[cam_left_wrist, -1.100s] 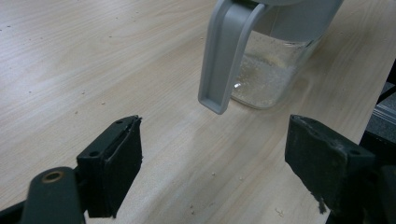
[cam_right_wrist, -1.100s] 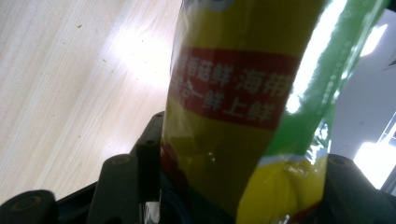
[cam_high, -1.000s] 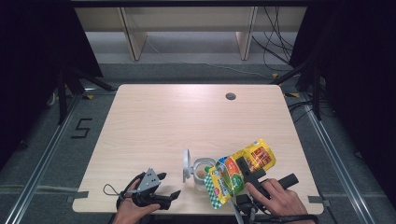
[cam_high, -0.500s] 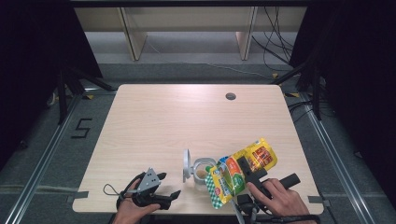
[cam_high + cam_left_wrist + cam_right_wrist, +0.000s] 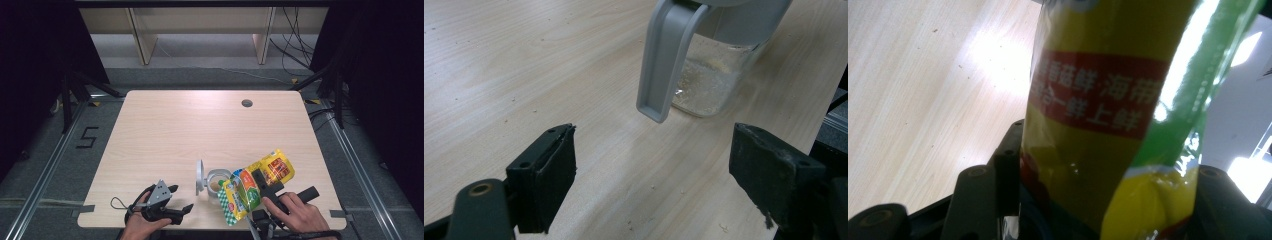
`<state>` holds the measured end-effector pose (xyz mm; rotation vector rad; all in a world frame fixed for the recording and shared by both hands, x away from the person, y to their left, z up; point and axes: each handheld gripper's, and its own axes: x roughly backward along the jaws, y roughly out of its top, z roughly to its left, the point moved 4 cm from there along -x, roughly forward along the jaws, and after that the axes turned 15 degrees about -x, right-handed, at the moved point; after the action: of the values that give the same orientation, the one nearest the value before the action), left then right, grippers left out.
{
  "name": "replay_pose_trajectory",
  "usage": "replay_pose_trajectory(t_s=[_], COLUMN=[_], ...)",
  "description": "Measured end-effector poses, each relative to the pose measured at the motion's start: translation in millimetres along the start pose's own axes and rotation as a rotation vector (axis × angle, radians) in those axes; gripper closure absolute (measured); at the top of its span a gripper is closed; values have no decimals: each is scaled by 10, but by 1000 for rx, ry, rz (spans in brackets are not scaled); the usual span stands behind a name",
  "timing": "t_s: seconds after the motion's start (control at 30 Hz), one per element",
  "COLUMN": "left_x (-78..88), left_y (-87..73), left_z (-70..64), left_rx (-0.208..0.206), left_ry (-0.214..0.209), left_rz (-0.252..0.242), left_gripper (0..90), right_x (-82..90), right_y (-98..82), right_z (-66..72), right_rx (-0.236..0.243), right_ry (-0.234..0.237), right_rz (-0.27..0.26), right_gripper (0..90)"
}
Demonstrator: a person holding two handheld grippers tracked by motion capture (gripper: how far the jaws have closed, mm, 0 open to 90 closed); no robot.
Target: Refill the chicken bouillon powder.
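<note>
A yellow-and-green snack bag (image 5: 247, 189) with a red band (image 5: 1098, 95) hangs tilted over a small glass jar (image 5: 218, 181) near the table's front edge, its lower corner at the jar's mouth. My right gripper (image 5: 265, 184) is shut on the bag, whose body is squeezed between the black jaws (image 5: 1098, 175). The jar's grey lid (image 5: 199, 176) stands flipped open on its left side. In the left gripper view the jar (image 5: 711, 80) holds pale granules behind the grey lid arm (image 5: 664, 60). My left gripper (image 5: 181, 198) rests on the table left of the jar, open, with nothing between its jaws (image 5: 654, 150).
The wooden table (image 5: 200, 130) has a round cable hole (image 5: 246, 103) at the back right. Both hands sit at the front edge (image 5: 210, 225). Shelving legs and cables stand on the floor beyond the table.
</note>
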<state>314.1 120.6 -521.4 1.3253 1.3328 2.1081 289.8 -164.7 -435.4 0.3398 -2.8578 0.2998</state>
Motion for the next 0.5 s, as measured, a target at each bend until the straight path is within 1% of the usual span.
replay_pose_trajectory(t_s=[0.03, 0.07, 0.13, 0.23, 0.27, 0.3, 0.33, 0.4, 0.47, 0.5], left_x=[-3, 2, -2, -1, 8, 7, 2, -1, 1, 3], left_y=[3, 1, 5, 5, 0, 0, 3, 5, 2, -1], left_z=[-3, 4, 9, 10, 18, 17, 13, 10, 13, 16], left_rx=[4, -7, -18, -18, -31, -29, -22, -19, -25, -30], left_ry=[1, -1, -1, -1, -3, -3, -2, -2, -3, 0], left_rz=[-5, 1, -5, -5, 6, 5, -1, -5, 0, 6], left_gripper=[184, 184, 184, 184, 184, 184, 184, 184, 184, 184], right_x=[0, 3, 2, 3, 3, 0, 2, 1, -2, -3], right_y=[-3, -9, -12, -10, -9, -6, -10, -11, -9, -8], right_z=[-2, 0, -1, 2, 5, 1, 5, 2, -5, -3], right_rx=[0, -4, -6, -4, -8, -1, -8, -8, -9, -14], right_ry=[0, 0, 0, -1, 2, 2, 1, 5, -7, -5], right_rz=[0, 5, 7, 4, 4, 0, 4, 5, -1, -4], right_gripper=[479, 479, 479, 479, 479, 479, 479, 479, 479, 479])
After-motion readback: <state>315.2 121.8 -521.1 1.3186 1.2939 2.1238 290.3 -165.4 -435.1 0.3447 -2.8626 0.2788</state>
